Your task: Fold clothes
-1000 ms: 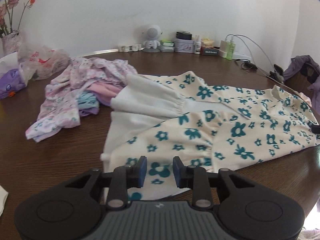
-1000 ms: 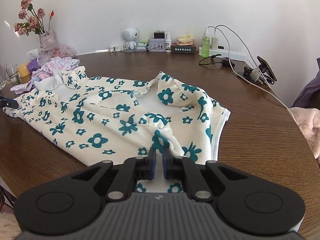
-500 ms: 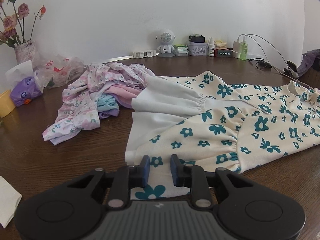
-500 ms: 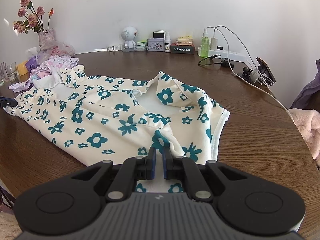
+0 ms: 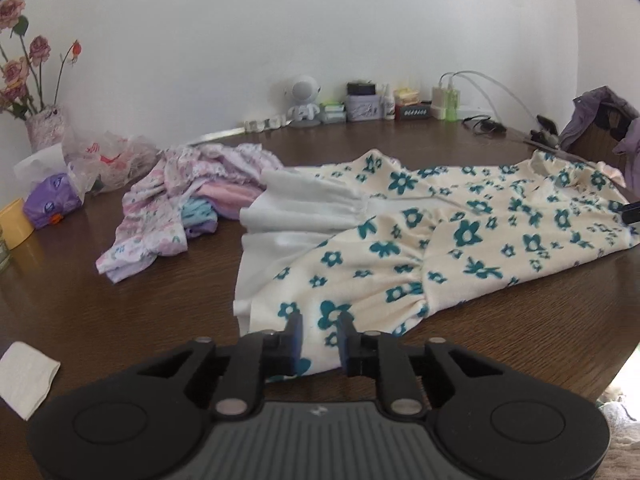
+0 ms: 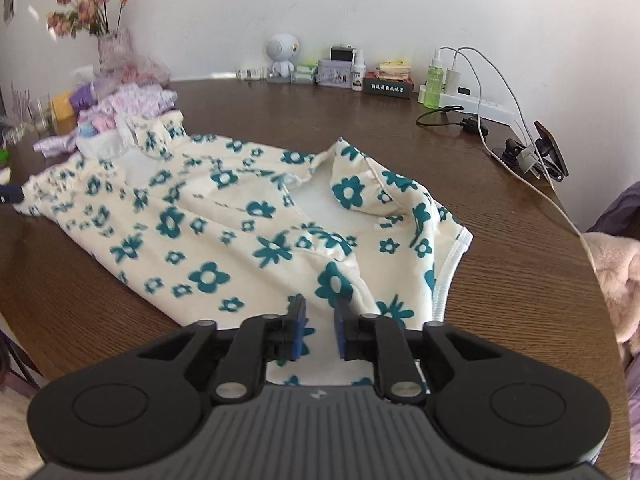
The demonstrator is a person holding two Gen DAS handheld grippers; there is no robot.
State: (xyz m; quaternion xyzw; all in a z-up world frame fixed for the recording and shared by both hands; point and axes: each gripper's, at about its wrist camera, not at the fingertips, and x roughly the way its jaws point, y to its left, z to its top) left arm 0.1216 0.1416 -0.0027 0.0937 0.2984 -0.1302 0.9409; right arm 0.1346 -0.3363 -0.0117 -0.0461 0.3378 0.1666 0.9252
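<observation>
Tools (image 5: 319,330) (image 6: 319,320) angled down over floral dress (image 5: 460,240), jaws opening, fabric between them unpinched.

Both the left gripper (image 5: 319,330) and the right gripper (image 6: 319,322) point downward at a slant, their jaws opening, pads apart with cloth lying between them.

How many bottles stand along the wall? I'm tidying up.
2: a white bottle beside the tin, and a green bottle by the power strip. Others may hide behind clutter.
</observation>
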